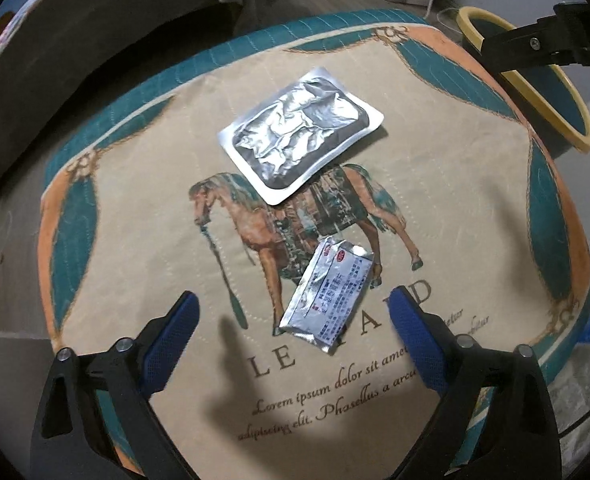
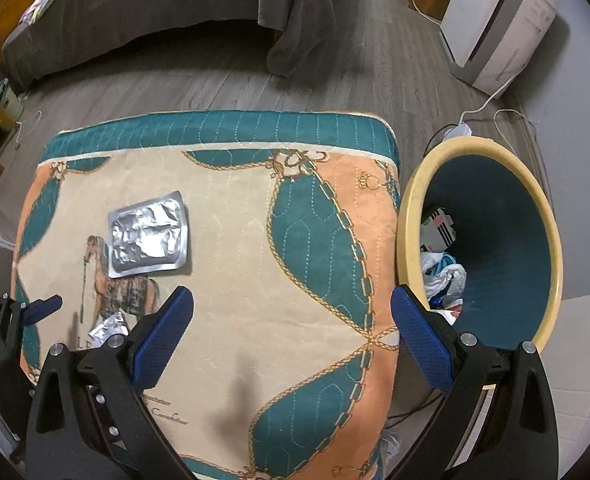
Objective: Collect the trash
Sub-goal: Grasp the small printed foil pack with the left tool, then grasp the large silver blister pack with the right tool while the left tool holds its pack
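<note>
A crumpled silver foil pack (image 1: 301,136) lies on a horse-print cushion (image 1: 455,184); it also shows in the right wrist view (image 2: 147,234). A small printed foil sachet (image 1: 329,298) lies nearer, just ahead of my left gripper (image 1: 295,312), which is open and empty above it. The sachet shows partly behind my right gripper's left finger (image 2: 109,330). My right gripper (image 2: 293,308) is open and empty over the cushion's right side. A bin (image 2: 535,208) with a yellow rim and teal inside stands right of the cushion and holds trash (image 2: 445,276).
The bin's rim (image 1: 535,92) shows at the upper right of the left wrist view, partly behind my right gripper's body (image 1: 535,46). A dark sofa (image 2: 135,12), a white appliance (image 2: 499,24) and cables (image 2: 491,108) stand on the wooden floor beyond.
</note>
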Motion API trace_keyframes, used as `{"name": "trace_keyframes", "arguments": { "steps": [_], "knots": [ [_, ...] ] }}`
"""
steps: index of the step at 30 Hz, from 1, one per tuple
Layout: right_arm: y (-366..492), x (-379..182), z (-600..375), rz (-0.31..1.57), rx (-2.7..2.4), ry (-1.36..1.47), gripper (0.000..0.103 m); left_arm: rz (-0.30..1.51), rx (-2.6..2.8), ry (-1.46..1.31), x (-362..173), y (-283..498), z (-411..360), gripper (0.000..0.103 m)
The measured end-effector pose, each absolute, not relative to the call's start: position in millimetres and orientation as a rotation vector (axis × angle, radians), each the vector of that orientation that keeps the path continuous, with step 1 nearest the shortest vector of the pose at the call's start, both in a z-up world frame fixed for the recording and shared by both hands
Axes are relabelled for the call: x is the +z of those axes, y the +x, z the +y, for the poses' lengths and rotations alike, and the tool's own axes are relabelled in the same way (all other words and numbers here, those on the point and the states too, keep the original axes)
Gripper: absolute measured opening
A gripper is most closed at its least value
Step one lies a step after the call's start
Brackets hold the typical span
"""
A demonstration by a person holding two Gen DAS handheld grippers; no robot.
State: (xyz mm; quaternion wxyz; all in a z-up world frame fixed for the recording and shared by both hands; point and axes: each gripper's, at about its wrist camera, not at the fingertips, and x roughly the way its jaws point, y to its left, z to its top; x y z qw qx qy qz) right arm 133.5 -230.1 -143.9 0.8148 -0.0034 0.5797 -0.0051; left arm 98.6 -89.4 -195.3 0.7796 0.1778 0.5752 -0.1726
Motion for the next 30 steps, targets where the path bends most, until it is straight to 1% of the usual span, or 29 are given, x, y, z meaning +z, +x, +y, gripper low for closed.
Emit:
{"name": "trace_keyframes", "arguments": {
  "steps": [1, 3, 4, 8, 13, 17, 20, 26, 30],
  "knots": [
    [134, -145, -231, 1.239, -0.014, -0.007, 0.097, 1.244, -0.385, 0.38, -197, 100, -90, 0.087],
    [134, -146, -232, 1.243, -0.021, 0.0, 0.097, 1.253, -0.405, 0.371, -200, 102, -90, 0.068],
    [135, -148, -232, 1.246, -0.023, 0.004, 0.097, 1.263, -0.419, 0.371, -202, 103, -92, 0.064],
    [137, -151, -227, 1.253, -0.015, -0.003, 0.097, 1.256, -0.472, 0.4, -201, 101, -94, 0.032],
    [142, -155, -212, 1.242, 0.034, -0.027, 0.097, 1.268, -0.384, 0.361, -200, 120, -71, 0.032],
    [147, -166, -193, 1.25, 0.106, -0.082, 0.097, 1.297, -0.26, 0.264, -201, 142, -40, 0.032],
    [151, -176, -170, 1.248, 0.185, -0.17, 0.097, 1.305, -0.212, 0.171, -199, 152, -21, 0.032],
    [151, -198, -125, 1.218, 0.275, -0.414, 0.097, 1.297, -0.206, 0.126, -197, 160, -9, 0.032],
    [153, -209, -108, 1.208, 0.305, -0.488, 0.097, 1.294, -0.206, 0.087, -191, 152, 3, 0.032]
  ]
}}
